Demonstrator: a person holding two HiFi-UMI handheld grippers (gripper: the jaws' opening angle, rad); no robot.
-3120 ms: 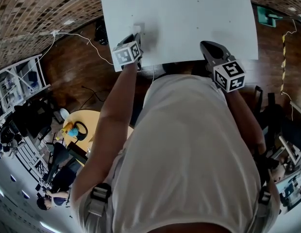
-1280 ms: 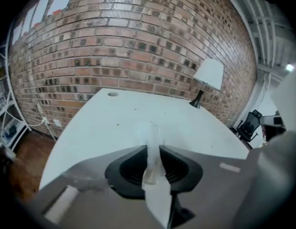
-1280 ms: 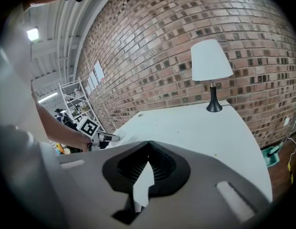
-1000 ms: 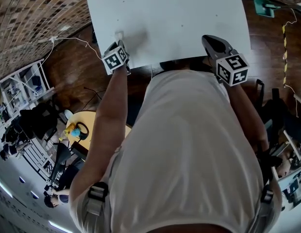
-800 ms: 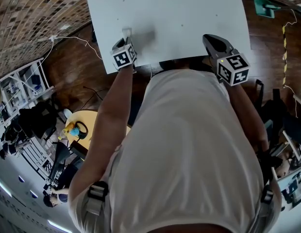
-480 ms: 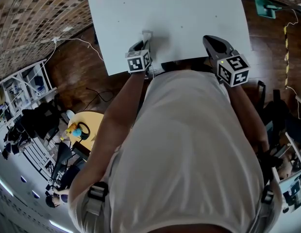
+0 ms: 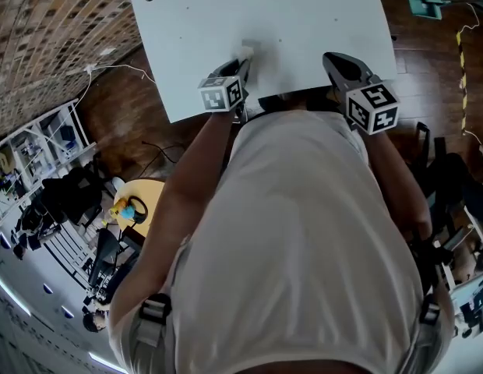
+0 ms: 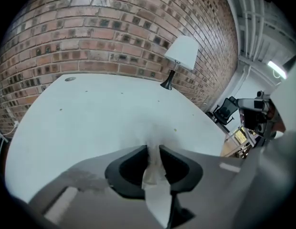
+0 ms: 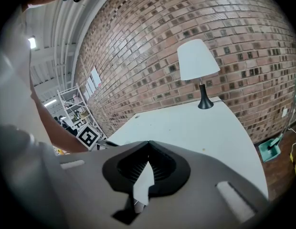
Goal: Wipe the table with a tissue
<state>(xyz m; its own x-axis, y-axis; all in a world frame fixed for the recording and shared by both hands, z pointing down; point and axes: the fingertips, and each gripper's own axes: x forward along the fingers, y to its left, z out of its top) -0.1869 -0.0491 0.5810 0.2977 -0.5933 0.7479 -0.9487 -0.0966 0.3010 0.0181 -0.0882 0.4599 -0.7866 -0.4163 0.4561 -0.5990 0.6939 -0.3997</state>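
1. Head view: the left gripper point(image 7: 240, 67) stands over the near edge of the white table point(image 7: 304, 14). The tissue point(image 7: 246, 53) shows as a small pale tuft past its tips, on or just above the tabletop; I cannot tell which. The right gripper point(image 7: 339, 62) rests at the same edge, well apart from the left one.
2. The left gripper view shows the grip that the head view hides. The jaws are nearly together and pinch the tissue, which runs as a white strip between the pads. The end beyond the tips is blurred against the table.
3. The right gripper view shows the jaws of the right gripper point(image 9: 148, 144) pressed together at the tips, and I see nothing gripped there. A pale wedge sits behind the tips; what it is, I cannot say.
4. I judge the tissue to be very light, soft and limp. It will crumple and not push back, and it may tear or slide out if it is dragged hard over the surface.
5. The best hold, I think, is on the bunched middle, with enough loose paper beyond the tips to lie flat on the table.
6. Only the gripper views show the lamp point(image 9: 198, 63) at the far end of the table and the brick wall point(image 9: 234, 27) behind it. Only the right gripper view shows the left gripper's marker cube point(image 9: 88, 136) from the side.
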